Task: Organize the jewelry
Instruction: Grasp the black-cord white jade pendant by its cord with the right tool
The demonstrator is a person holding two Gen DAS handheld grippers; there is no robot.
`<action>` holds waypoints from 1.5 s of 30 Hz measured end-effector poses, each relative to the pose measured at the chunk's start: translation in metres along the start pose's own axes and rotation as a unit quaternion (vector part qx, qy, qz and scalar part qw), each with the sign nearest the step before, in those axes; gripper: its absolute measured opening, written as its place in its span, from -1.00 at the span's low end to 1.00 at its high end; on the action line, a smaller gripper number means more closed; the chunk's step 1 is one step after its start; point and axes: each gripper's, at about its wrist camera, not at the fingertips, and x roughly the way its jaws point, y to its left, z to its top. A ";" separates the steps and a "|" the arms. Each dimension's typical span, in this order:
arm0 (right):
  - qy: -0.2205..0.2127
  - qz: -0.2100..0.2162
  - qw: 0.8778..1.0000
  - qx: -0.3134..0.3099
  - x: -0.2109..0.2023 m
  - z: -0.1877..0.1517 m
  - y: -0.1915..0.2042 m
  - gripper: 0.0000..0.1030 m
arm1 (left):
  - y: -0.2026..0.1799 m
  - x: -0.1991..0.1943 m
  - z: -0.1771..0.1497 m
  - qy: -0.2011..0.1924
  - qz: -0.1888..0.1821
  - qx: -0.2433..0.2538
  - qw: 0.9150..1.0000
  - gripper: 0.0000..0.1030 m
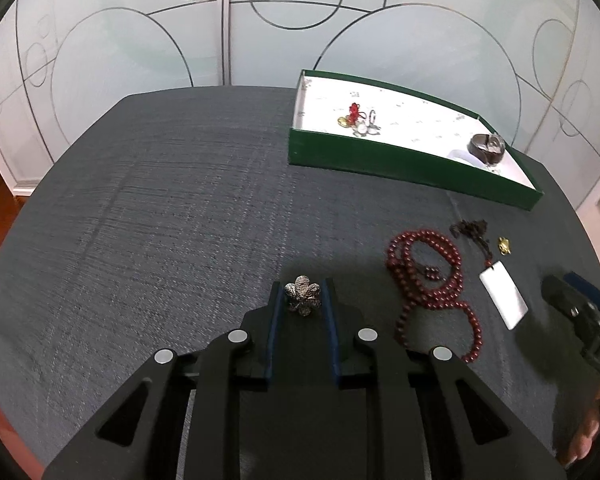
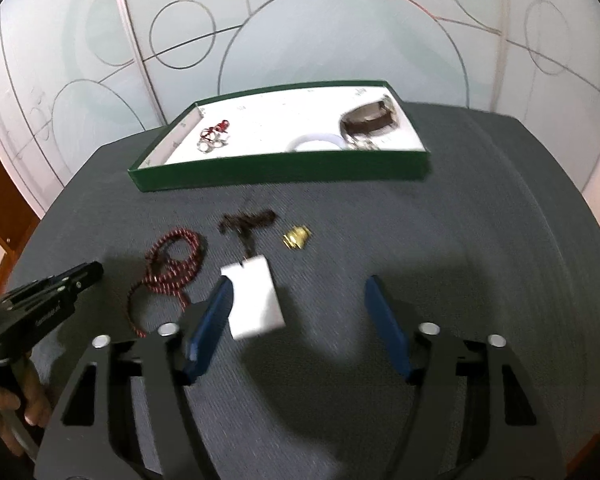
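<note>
My left gripper (image 1: 302, 294) is shut on a silver flower brooch (image 1: 302, 295), held between its fingertips above the dark table. A green tray (image 1: 400, 162) with a white floor stands at the back right and holds a red charm (image 1: 354, 114), rings (image 1: 366, 128) and a brown watch (image 1: 487, 147). A red bead necklace (image 1: 432, 280), a white pendant (image 1: 503, 299) on a dark cord and a small gold piece (image 1: 505, 246) lie on the table. My right gripper (image 2: 300, 294) is open, low over the table, its left finger beside the white pendant (image 2: 254, 300).
The round table has a dark woven cloth (image 1: 160, 208). Frosted glass panels with circle patterns stand behind it. The tray (image 2: 284, 166) is beyond the necklace (image 2: 172, 264), the gold piece (image 2: 296, 237) and the dark cord (image 2: 248, 220). The left gripper shows at the left of the right wrist view (image 2: 60, 284).
</note>
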 end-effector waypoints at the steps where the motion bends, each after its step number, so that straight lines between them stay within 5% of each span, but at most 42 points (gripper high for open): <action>1: 0.004 0.002 1.000 -0.005 0.006 0.005 0.004 0.06 | 0.001 0.000 0.001 0.000 0.001 -0.001 1.000 -0.62; 9: 0.019 0.011 0.999 -0.026 0.037 0.025 0.025 -0.15 | 0.008 0.004 0.007 0.001 0.002 -0.010 1.000 -0.62; 21: 0.045 0.007 0.998 -0.042 0.075 0.035 0.039 -0.14 | 0.011 0.013 0.015 0.002 0.003 -0.017 1.000 -0.62; 26: 0.037 -0.011 0.998 -0.056 0.080 0.038 0.039 -0.58 | 0.009 0.015 0.016 0.002 0.002 -0.017 1.000 -0.62; 30: 0.035 -0.003 0.998 -0.044 0.079 0.039 0.031 -0.71 | 0.009 0.017 0.017 0.001 0.001 -0.018 1.000 -0.62; 45: -0.020 0.023 1.000 -0.007 0.017 0.035 0.012 -0.73 | -0.003 0.010 0.026 -0.008 -0.003 -0.011 1.000 -0.62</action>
